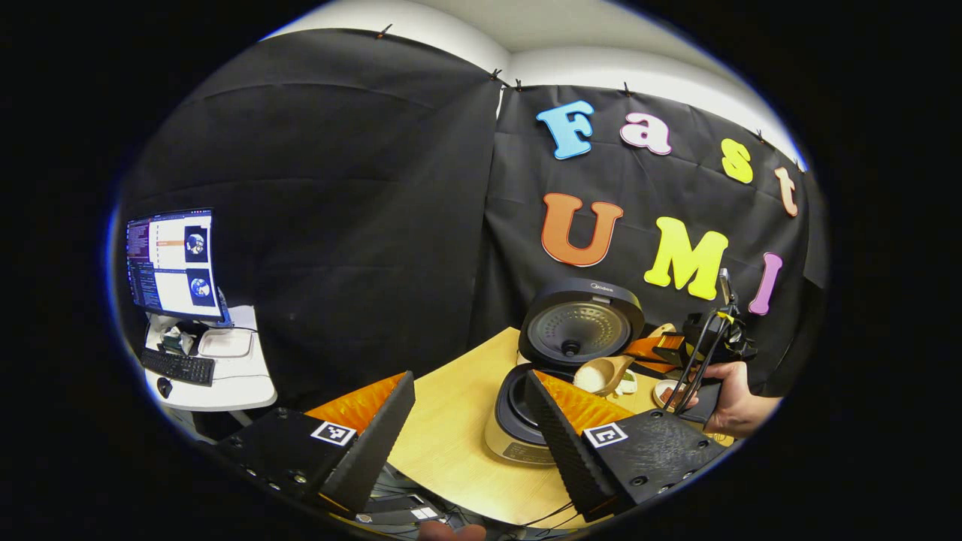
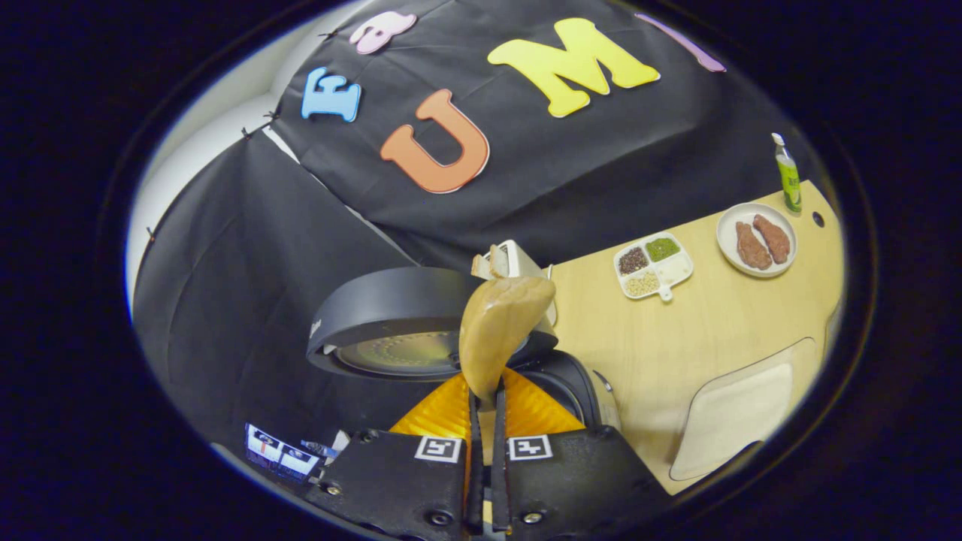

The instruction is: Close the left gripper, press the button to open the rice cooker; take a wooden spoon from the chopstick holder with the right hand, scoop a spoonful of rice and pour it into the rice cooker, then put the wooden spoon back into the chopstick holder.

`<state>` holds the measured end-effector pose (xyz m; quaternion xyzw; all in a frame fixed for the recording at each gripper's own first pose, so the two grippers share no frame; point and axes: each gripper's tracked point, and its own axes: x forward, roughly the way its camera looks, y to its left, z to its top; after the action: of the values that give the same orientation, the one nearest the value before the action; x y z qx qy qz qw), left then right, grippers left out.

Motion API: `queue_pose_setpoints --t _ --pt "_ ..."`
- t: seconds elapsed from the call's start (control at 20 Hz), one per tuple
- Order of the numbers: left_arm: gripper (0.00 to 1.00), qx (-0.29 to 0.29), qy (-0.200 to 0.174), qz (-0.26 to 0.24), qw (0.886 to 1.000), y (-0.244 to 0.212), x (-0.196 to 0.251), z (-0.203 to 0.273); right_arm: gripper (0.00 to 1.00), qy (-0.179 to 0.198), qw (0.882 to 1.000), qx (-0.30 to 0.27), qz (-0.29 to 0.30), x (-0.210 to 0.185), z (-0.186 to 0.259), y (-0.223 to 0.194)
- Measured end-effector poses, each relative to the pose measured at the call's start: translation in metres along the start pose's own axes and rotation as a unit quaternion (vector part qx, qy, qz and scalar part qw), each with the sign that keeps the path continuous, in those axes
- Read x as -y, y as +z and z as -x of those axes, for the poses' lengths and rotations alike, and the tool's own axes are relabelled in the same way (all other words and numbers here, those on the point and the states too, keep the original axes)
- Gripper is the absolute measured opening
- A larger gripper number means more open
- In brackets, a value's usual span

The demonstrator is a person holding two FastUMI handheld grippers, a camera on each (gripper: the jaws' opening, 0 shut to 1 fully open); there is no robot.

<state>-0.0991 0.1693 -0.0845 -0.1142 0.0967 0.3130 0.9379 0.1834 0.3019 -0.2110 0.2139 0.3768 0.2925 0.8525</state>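
Right gripper (image 2: 485, 421) nearly closed, both fingers pinching the handle of the wooden spoon (image 2: 496, 334); bowl stands up ahead of the fingers, back face toward the camera. Whether rice is in it cannot be told from this side. In the left gripper view the spoon (image 1: 601, 373) hangs over the cooker's open pot (image 1: 518, 409), bowl tipped toward it, held by the right gripper (image 1: 680, 353) with the hand (image 1: 736, 406) behind.

Spoon, judged: light, stiff, smooth wood, not fragile. Narrow handle could swivel between the pads when tipped, so a grip well down the handle, clear of the bowl, looks best; that is about where it sits now.

Left gripper (image 1: 470, 421) wide open, holding nothing, hovering at the near edge of the table (image 1: 451, 428), just beside the cooker.

Cooker lid (image 2: 398, 323) up, underside showing; the spoon's bowl lies just in front of it, above the pot rim (image 2: 571, 383). Pour looks under way or about to start.

Off to the right on the table: divided dish (image 2: 652, 267) of grains, a plate (image 2: 755, 240) with two brown pieces, a tube (image 2: 788, 176), a pale mat (image 2: 733, 417). Chopstick holder not identified with certainty.
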Motion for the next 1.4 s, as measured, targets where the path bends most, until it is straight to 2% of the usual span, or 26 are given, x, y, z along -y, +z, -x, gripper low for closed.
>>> queue_pose_setpoints --t 1.4 --pt "0.95 0.01 -0.002 0.005 1.0 0.0017 -0.0011 0.0052 0.1 -0.044 0.998 0.003 0.054 0.0009 -0.0016 0.0019"
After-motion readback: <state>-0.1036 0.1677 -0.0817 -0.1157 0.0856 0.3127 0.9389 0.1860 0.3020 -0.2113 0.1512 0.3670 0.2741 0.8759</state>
